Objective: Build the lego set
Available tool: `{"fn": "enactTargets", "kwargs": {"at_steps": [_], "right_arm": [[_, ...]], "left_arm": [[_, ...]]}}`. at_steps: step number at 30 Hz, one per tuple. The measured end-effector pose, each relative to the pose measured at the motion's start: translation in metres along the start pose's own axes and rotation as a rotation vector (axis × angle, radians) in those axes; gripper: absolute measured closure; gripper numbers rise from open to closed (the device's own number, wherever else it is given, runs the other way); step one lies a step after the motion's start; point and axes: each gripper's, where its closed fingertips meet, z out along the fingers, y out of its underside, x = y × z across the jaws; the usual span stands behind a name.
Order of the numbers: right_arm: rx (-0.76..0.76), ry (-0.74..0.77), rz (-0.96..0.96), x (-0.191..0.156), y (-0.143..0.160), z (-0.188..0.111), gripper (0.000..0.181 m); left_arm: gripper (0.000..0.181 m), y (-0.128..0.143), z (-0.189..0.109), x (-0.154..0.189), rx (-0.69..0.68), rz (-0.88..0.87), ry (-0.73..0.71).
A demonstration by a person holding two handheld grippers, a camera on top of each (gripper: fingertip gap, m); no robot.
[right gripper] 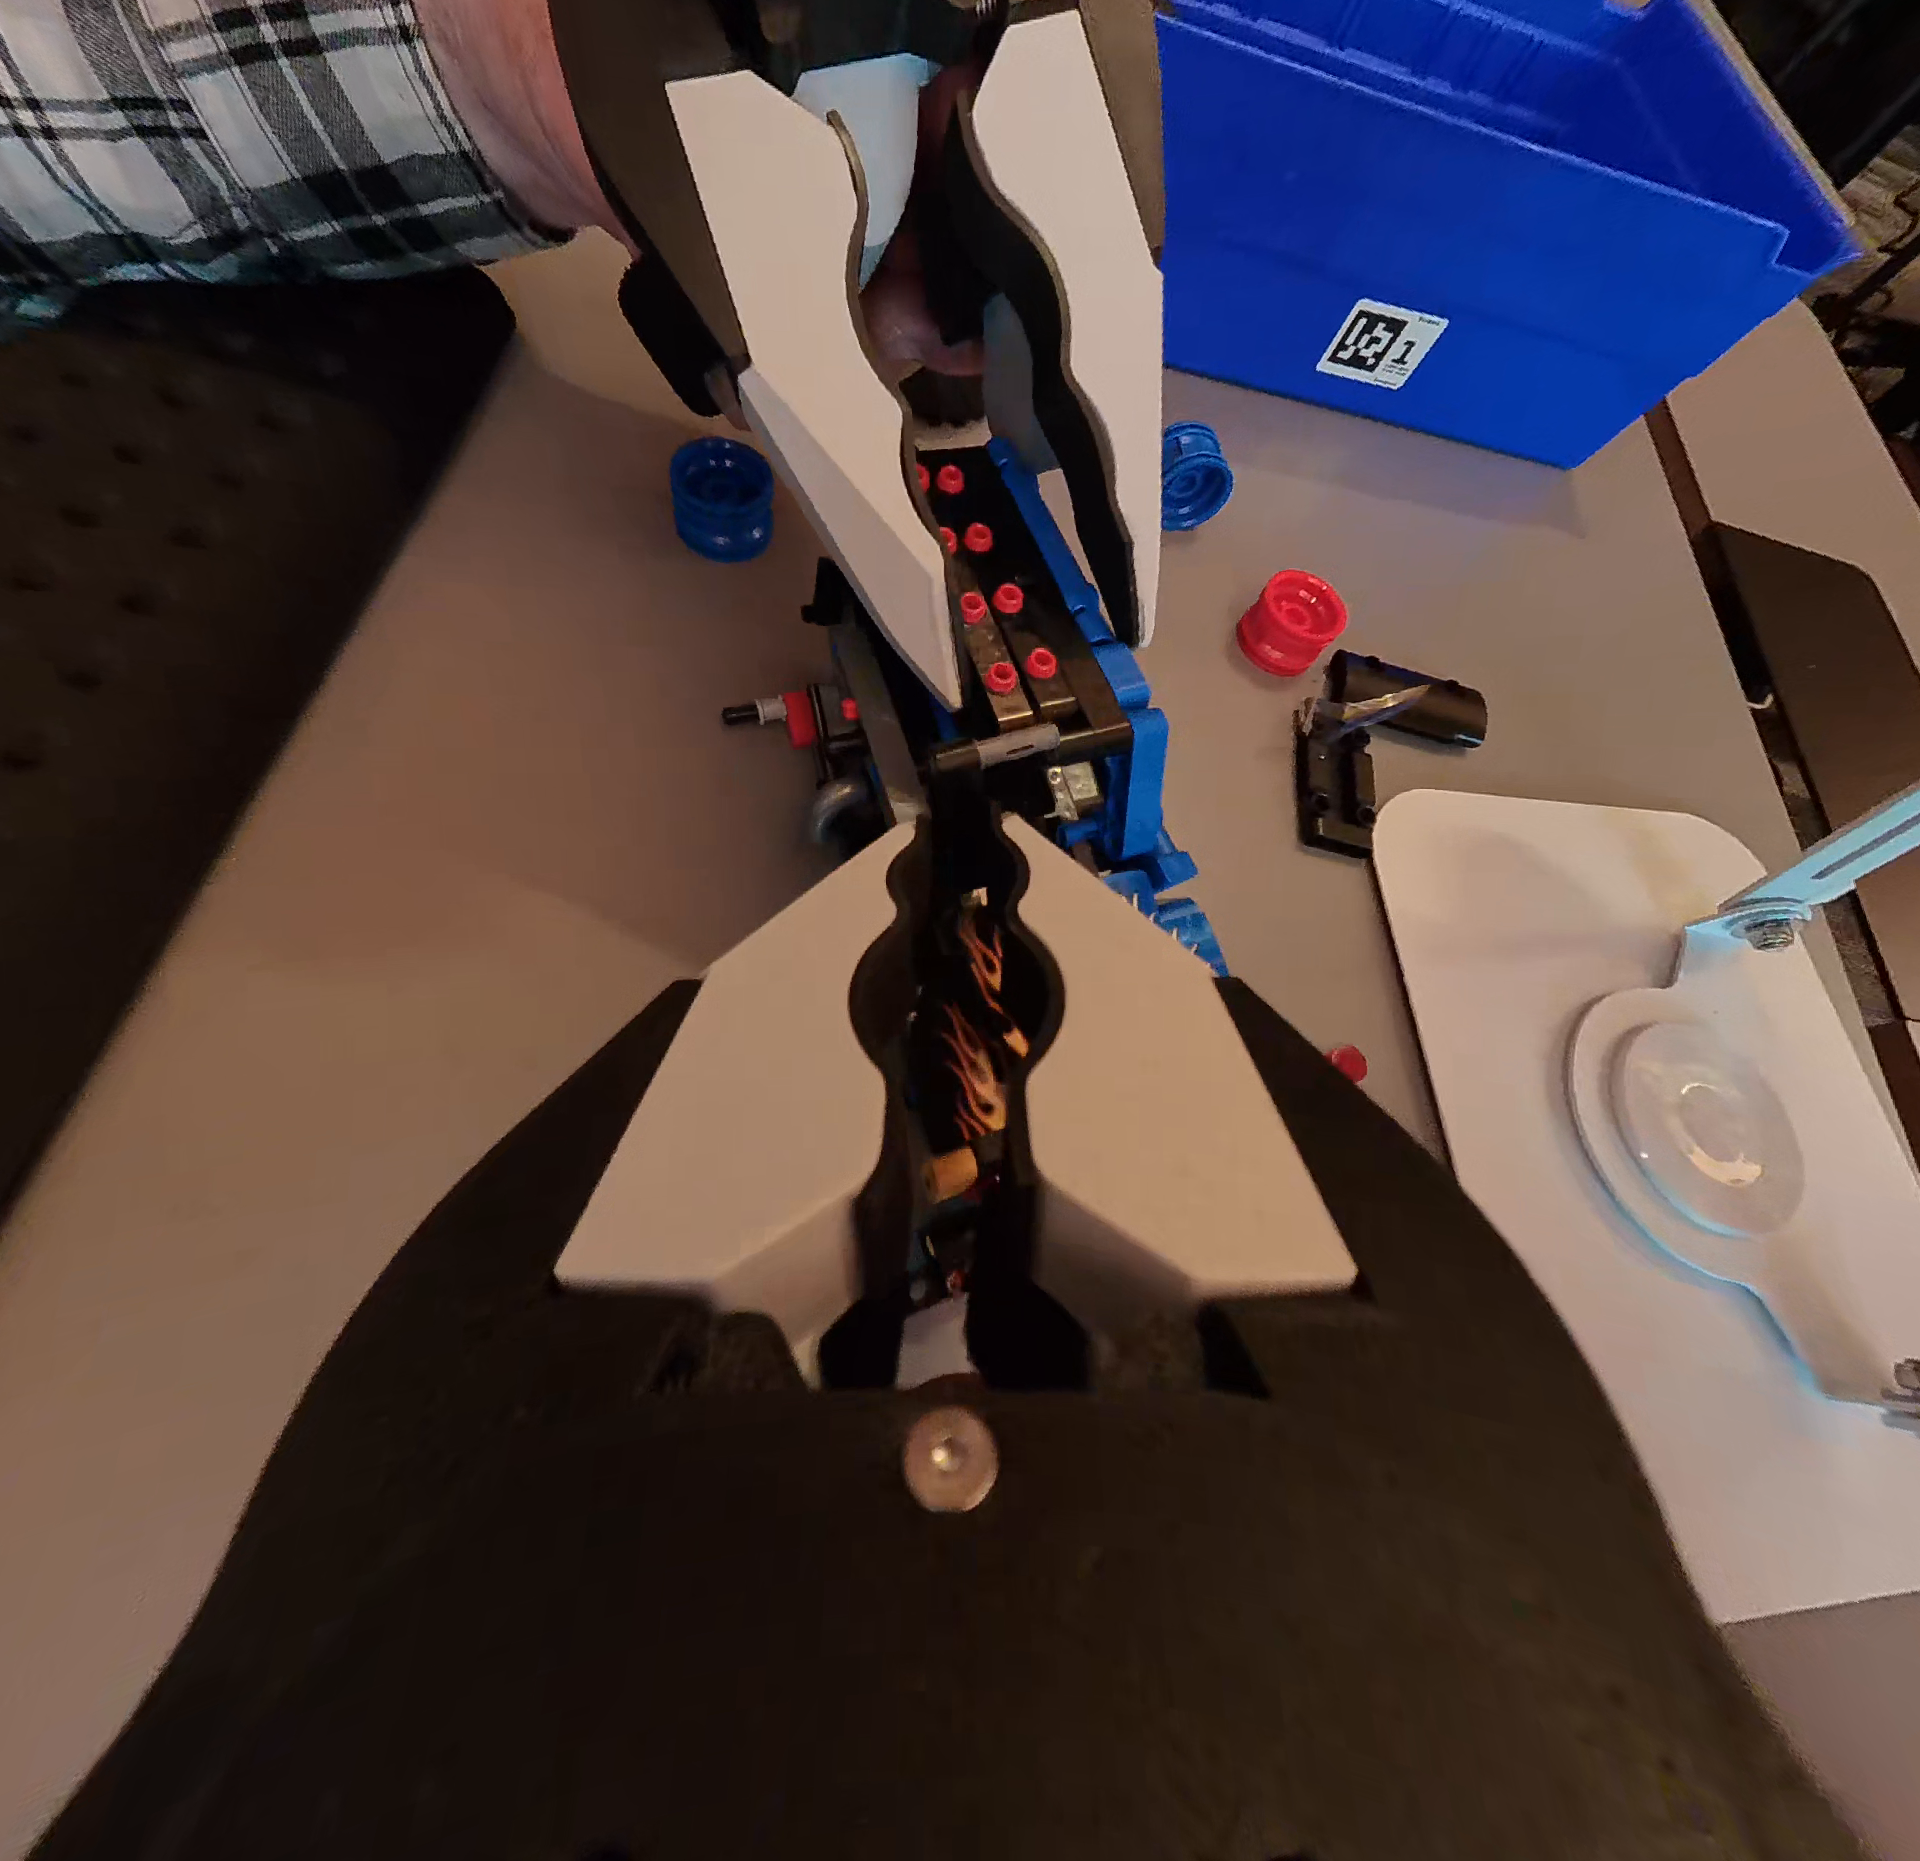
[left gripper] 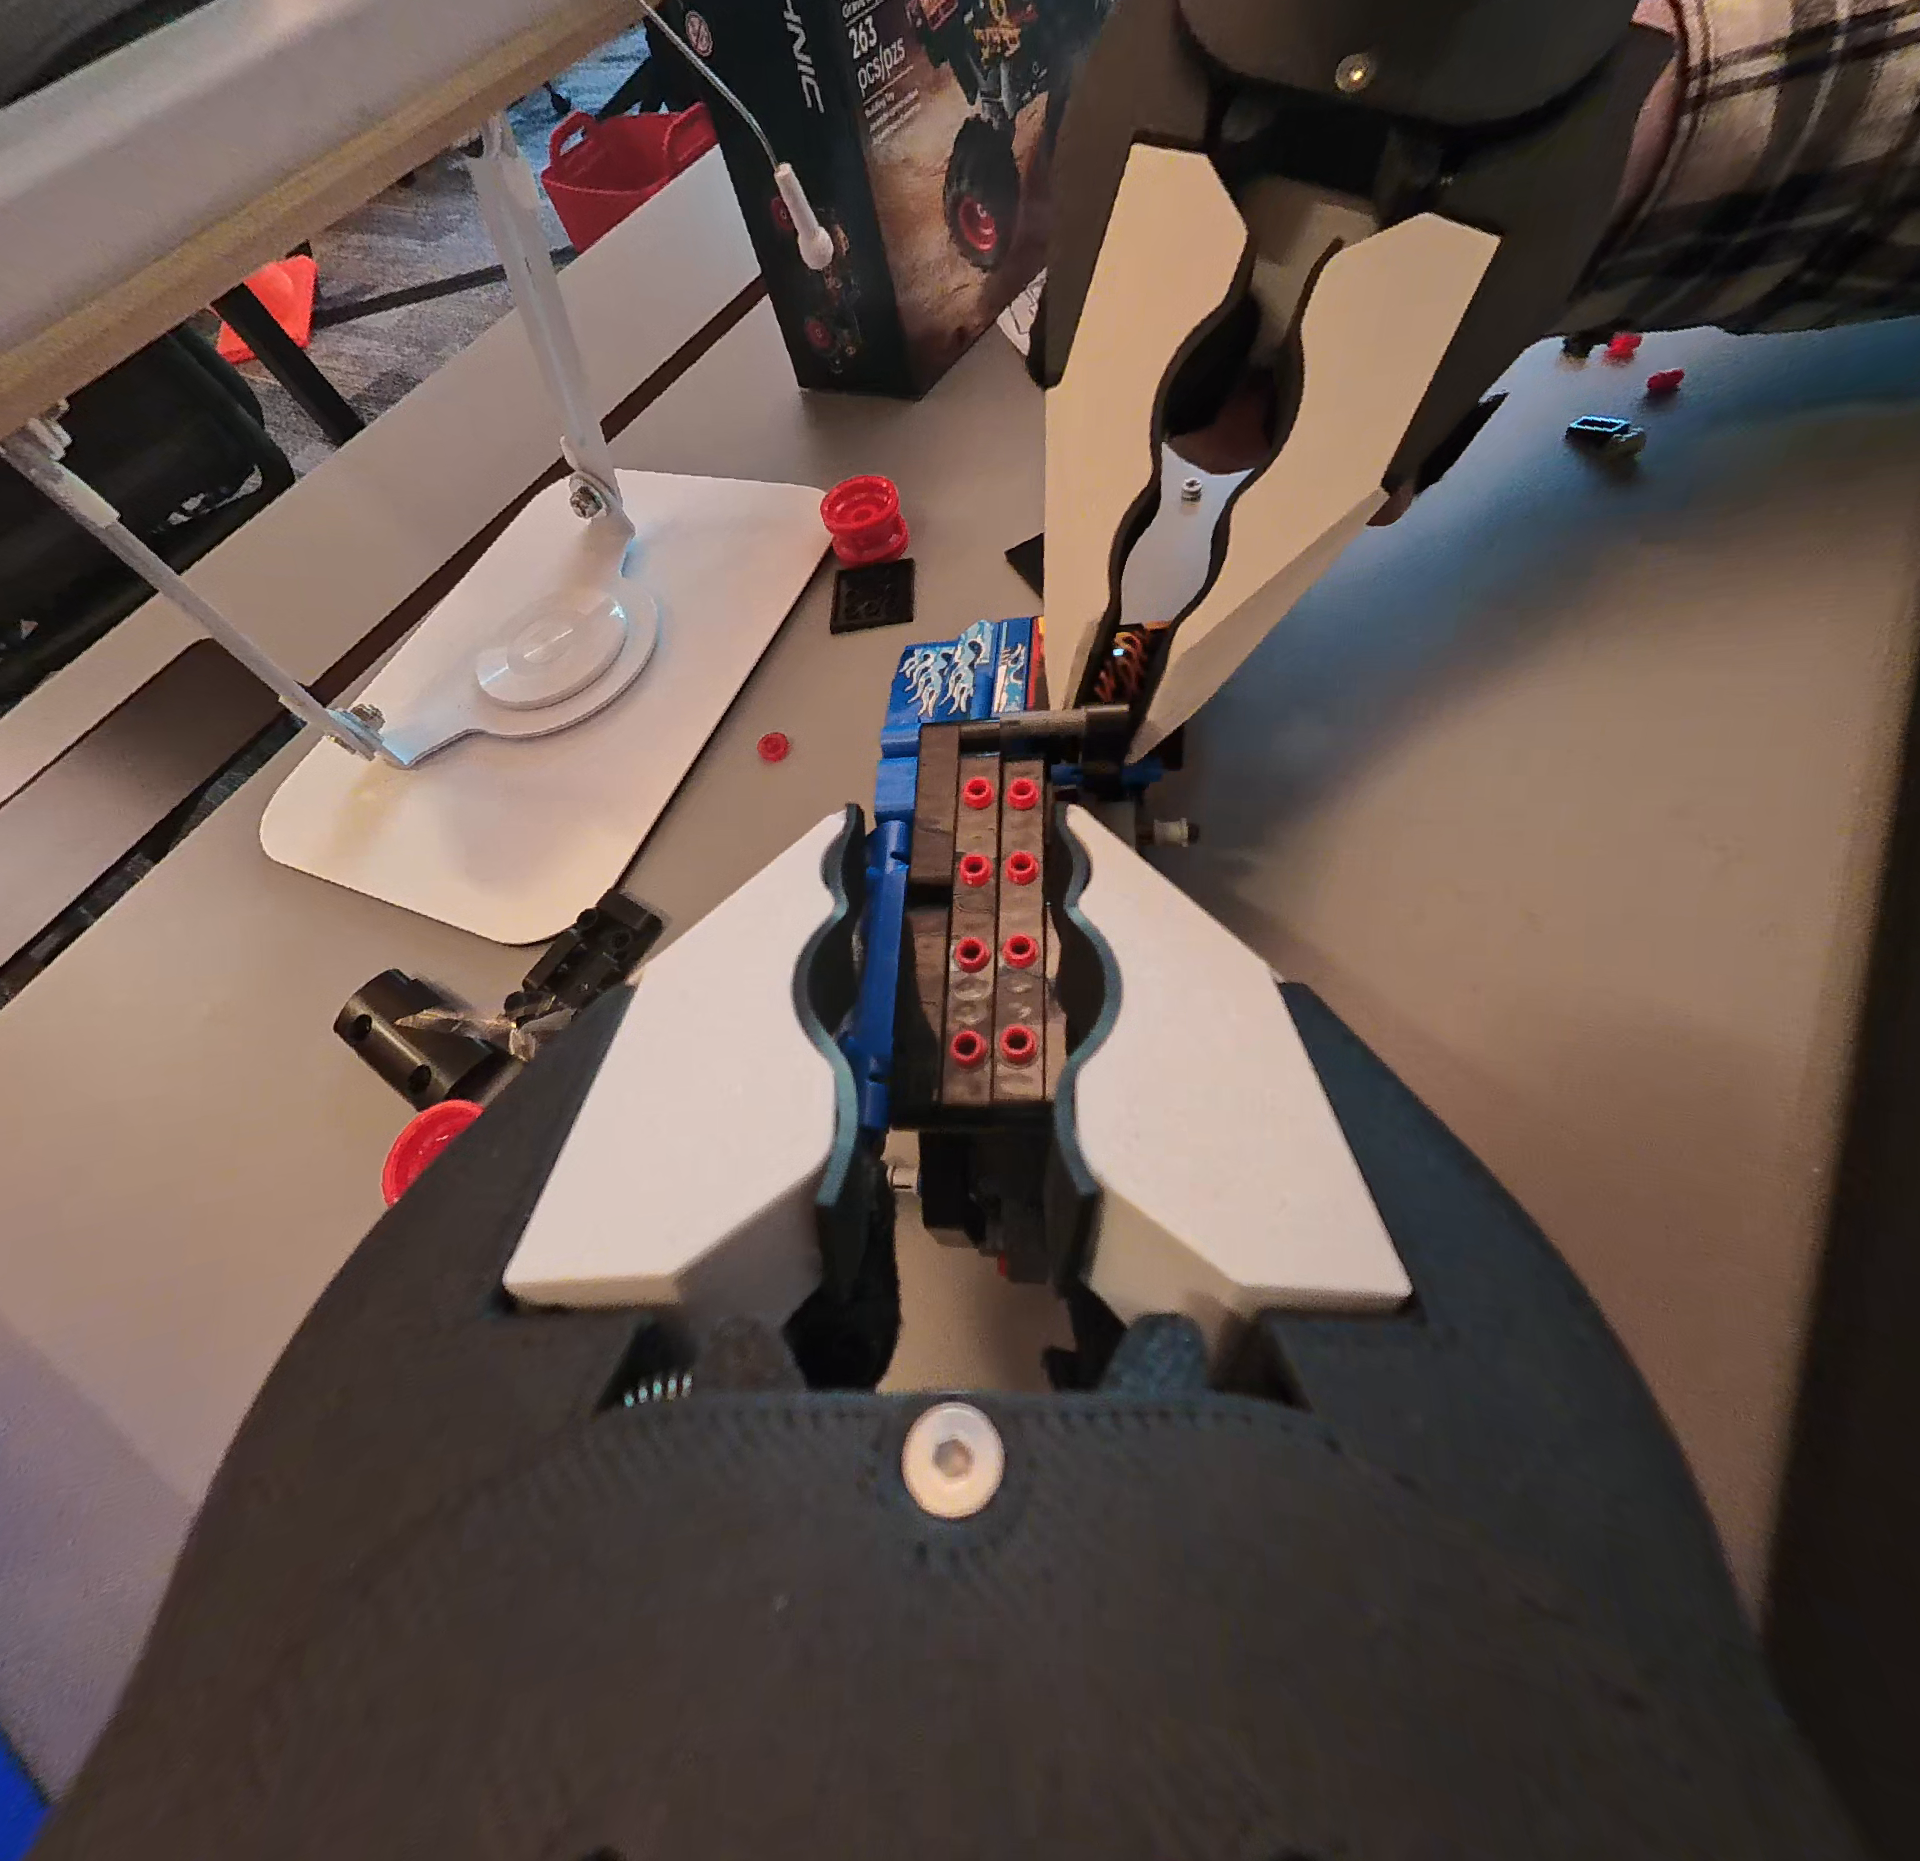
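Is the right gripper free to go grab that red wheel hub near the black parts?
Probably not yet: the right gripper is shut on the model's flame-patterned end. The red wheel hub itself lies unobstructed on the table.

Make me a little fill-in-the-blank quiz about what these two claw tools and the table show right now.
1. Both grippers, left and right, clamp the same ____ model.
2. The pegs on the model's black beams are ____.
3. The bin behind the model is ____.
4. Beside the left gripper in the right wrist view lie two ____ wheels.

Missing words: lego; red; blue; blue
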Motion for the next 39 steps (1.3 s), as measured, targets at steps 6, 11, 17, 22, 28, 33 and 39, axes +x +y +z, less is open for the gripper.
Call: {"fn": "enactTargets", "kwargs": {"at_steps": [6,11,17,22,28,33,39], "right_arm": [[-0.007,0.007,-0.006,0.0,0.0,0.0,0.173],[-0.019,0.006,-0.01,-0.001,-0.001,0.0,0.173],[-0.031,0.003,-0.003,-0.002,0.0,-0.001,0.173],[-0.037,-0.008,0.002,-0.002,0.0,-0.002,0.173],[-0.046,-0.014,0.011,-0.002,0.002,-0.002,0.173],[-0.049,-0.012,0.01,-0.002,0.002,-0.001,0.173],[-0.053,-0.011,0.019,-0.002,0.001,0.0,0.173]], "left_arm": [[0.148,0.0,0.0,0.0,-0.002,0.003,-0.002],[0.148,0.0,0.0,0.001,-0.001,0.007,-0.002],[0.129,-0.008,-0.002,0.007,0.022,0.05,0.004],[0.128,-0.006,0.003,0.007,-0.017,0.095,-0.029],[0.132,-0.002,0.006,0.006,-0.037,0.094,-0.039],[0.129,-0.01,0.007,0.007,-0.008,0.084,-0.043],[0.128,-0.007,0.014,0.008,-0.043,0.131,-0.069]]}}
